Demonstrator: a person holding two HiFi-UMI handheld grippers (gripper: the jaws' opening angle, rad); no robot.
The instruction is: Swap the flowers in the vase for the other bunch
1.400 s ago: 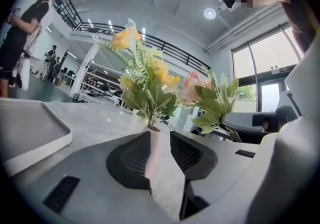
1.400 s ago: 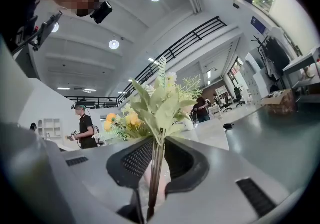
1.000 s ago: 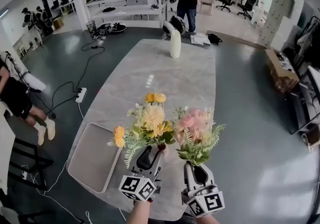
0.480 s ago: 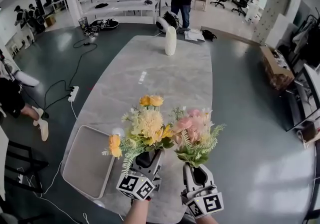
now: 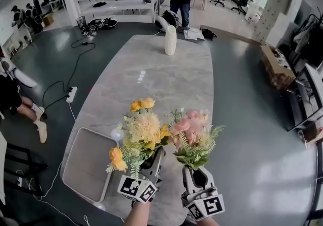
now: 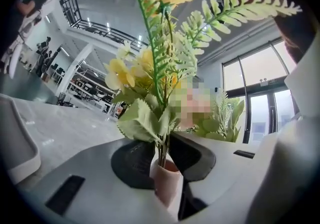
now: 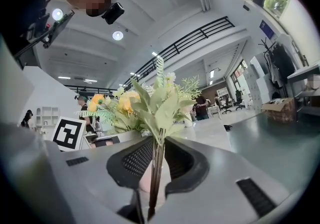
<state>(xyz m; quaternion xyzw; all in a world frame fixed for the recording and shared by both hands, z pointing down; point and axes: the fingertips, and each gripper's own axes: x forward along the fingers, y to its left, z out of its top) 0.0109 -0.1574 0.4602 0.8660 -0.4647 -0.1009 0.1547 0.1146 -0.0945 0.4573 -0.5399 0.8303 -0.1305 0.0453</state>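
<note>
We reckon these bunches light and floppy, best gripped low on the stems: left gripper [image 5: 154, 155], jaws just closing, clamps the yellow bunch [image 5: 144, 129], right gripper [image 5: 194, 173] narrowly pinches the pink bunch [image 5: 194, 129], far from the white vase [image 5: 170, 40].

Two flower bunches side by side, one vase far behind

The yellow bunch [image 5: 143, 130], with fern fronds, stands upright at lower centre, the pink bunch [image 5: 194, 129] just beside it on the right; the white vase [image 5: 170, 40] stands upright on the table [image 5: 151, 76], upper centre.
</note>
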